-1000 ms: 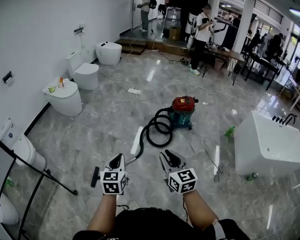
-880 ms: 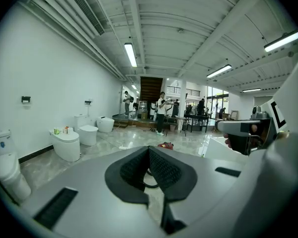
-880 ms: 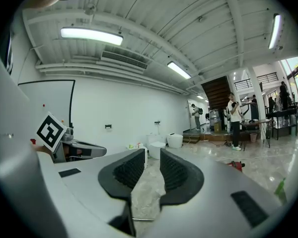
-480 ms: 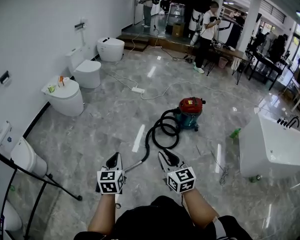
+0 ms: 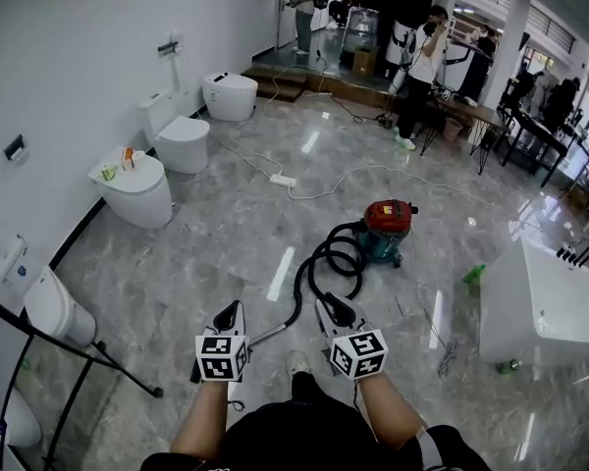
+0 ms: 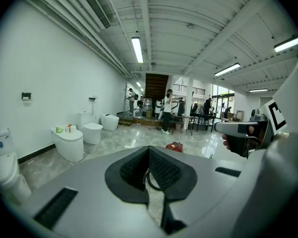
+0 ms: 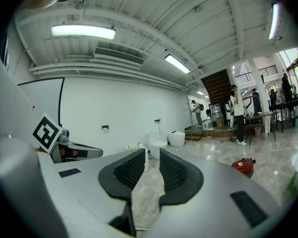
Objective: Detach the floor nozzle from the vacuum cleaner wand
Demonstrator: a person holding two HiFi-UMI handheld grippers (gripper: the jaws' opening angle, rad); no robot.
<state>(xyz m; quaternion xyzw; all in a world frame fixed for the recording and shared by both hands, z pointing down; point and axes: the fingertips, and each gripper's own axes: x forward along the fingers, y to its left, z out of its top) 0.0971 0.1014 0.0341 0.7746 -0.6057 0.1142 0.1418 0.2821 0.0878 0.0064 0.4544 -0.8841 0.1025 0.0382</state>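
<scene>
The vacuum cleaner (image 5: 387, 226) is seen right of centre in the head view, on a glossy grey marble floor (image 5: 206, 253); its drum is teal under a red lid. A black hose (image 5: 326, 260) is coiled in loops just left of it and is carried down towards the lower centre, where it is joined to a thin, pale metal wand (image 5: 267, 335). The wand is laid slantwise on the floor between the two grippers. The floor nozzle (image 5: 193, 372) is found at the wand's lower left end, still attached; it is mostly covered by the left gripper's marker cube, and only a dark sliver is shown at the cube's left edge. The left gripper (image 5: 230, 308) is held over the wand's lower end with its jaws pressed together on nothing. The right gripper (image 5: 326, 306) is held just right of the wand, its jaws parted by a narrow gap with nothing between them. White toilets (image 5: 137, 189) are lined up along the wall at the upper left, and a white tub (image 5: 545, 307) is set at the right edge.
</scene>
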